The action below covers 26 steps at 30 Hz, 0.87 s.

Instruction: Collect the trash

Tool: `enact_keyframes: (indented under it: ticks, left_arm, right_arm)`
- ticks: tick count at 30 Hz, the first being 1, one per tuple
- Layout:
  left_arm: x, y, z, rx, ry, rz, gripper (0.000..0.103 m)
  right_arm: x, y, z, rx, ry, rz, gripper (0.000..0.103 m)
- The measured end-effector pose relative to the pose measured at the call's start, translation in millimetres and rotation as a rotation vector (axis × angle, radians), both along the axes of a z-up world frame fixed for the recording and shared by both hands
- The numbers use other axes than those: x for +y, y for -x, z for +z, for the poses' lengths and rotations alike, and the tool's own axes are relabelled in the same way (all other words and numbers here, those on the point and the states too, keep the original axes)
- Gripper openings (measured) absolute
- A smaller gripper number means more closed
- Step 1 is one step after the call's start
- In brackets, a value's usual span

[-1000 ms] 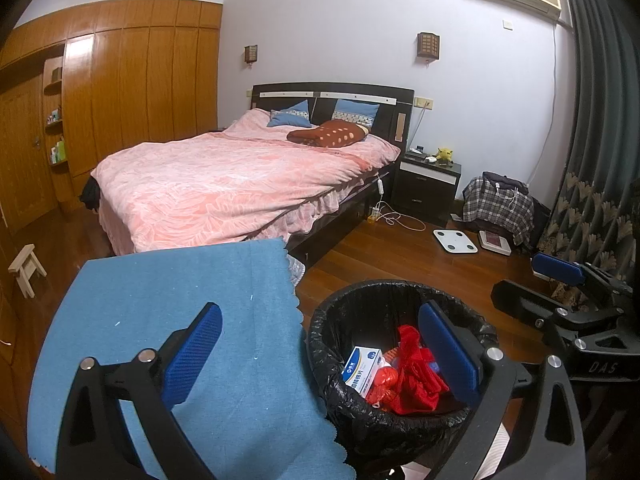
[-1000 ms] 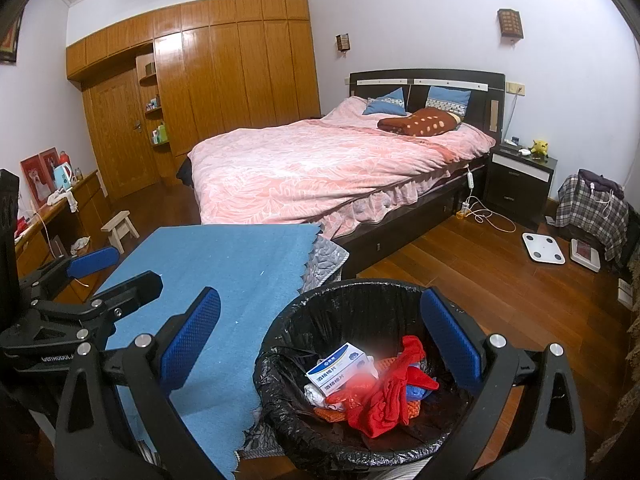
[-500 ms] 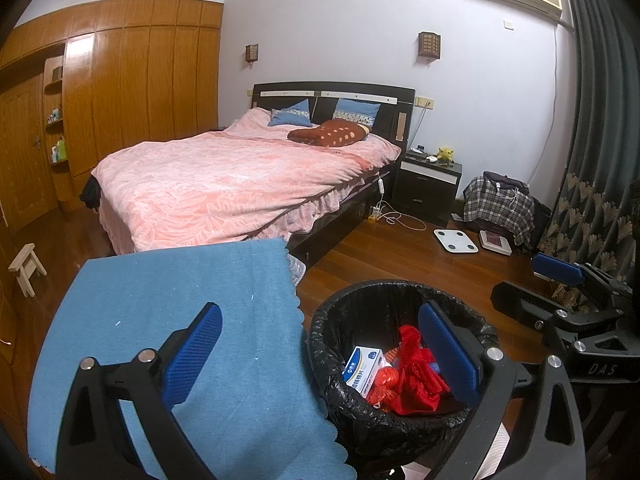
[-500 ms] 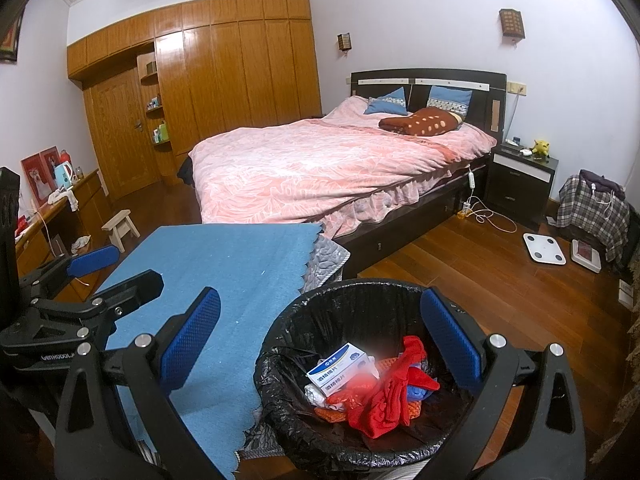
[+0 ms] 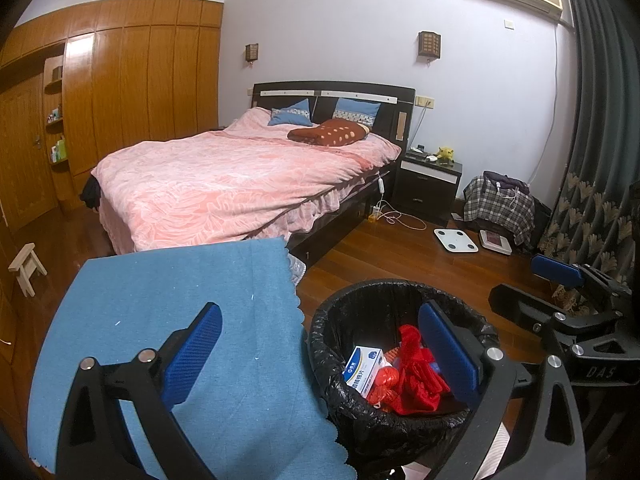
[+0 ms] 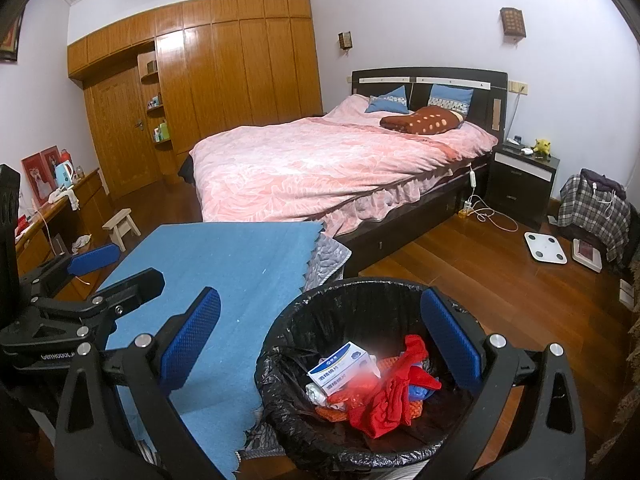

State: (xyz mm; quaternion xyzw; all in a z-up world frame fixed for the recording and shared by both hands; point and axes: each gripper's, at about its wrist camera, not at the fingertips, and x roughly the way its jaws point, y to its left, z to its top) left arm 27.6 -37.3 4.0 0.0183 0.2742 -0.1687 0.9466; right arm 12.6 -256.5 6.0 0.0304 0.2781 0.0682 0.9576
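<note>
A bin with a black liner [image 5: 360,300] [image 6: 320,312] stands beside the blue-covered table [image 5: 168,300] [image 6: 240,256]. Inside lie a white and blue box [image 5: 364,368] [image 6: 340,368], red crumpled plastic [image 5: 416,376] [image 6: 392,396] and other scraps. My left gripper [image 5: 320,352] is open and empty, held above the table edge and the bin. My right gripper [image 6: 320,344] is open and empty, held over the bin's near rim. The right gripper also shows at the right of the left wrist view [image 5: 560,280], and the left gripper at the left of the right wrist view [image 6: 96,264].
A bed with a pink quilt [image 5: 240,176] [image 6: 328,168] stands behind the table. A nightstand [image 5: 428,184], a white scale [image 5: 456,240] and a plaid-covered pile [image 5: 500,204] sit on the wooden floor. A small stool [image 6: 120,228] and a desk [image 6: 48,216] are at left.
</note>
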Motion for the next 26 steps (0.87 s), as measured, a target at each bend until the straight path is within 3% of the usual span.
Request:
enact_keyframes:
  ticks: [26]
  left_arm:
    - [0.2,-0.1,0.4,0.005,0.0,-0.001,0.097]
  right_arm:
    - [3.3,1.5,-1.1,0.005,-0.001,0.0,0.097]
